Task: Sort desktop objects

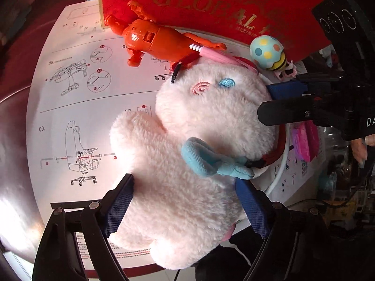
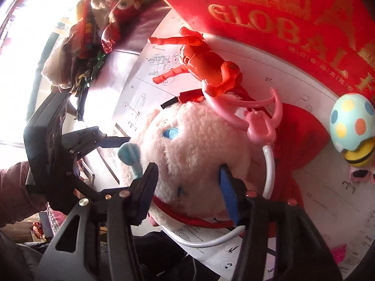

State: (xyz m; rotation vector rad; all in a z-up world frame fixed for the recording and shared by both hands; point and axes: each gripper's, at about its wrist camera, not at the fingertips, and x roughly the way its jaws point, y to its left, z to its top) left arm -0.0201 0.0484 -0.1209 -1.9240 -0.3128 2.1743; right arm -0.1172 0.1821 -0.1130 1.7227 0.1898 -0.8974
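A white plush toy [image 1: 187, 152] with a blue bow [image 1: 206, 159] lies on a printed instruction sheet [image 1: 77, 107]. My left gripper [image 1: 187, 208] is shut on the plush body, blue pads pressed into both sides. My right gripper [image 2: 187, 192] is shut on the plush head [image 2: 192, 149]; it shows in the left wrist view at the right [image 1: 281, 100]. An orange robot figure [image 1: 152, 39] lies just beyond the plush, also in the right wrist view [image 2: 206, 70]. A spotted egg toy [image 1: 267, 51] sits to the right [image 2: 351, 121].
A red box with gold "GLOBAL" lettering [image 1: 222, 2] stands behind the toys. A pink plastic piece [image 2: 260, 117], a white cable [image 2: 269, 164] and red cloth [image 2: 302, 131] lie by the plush head. A pile of toys [image 2: 98, 23] sits at the far left.
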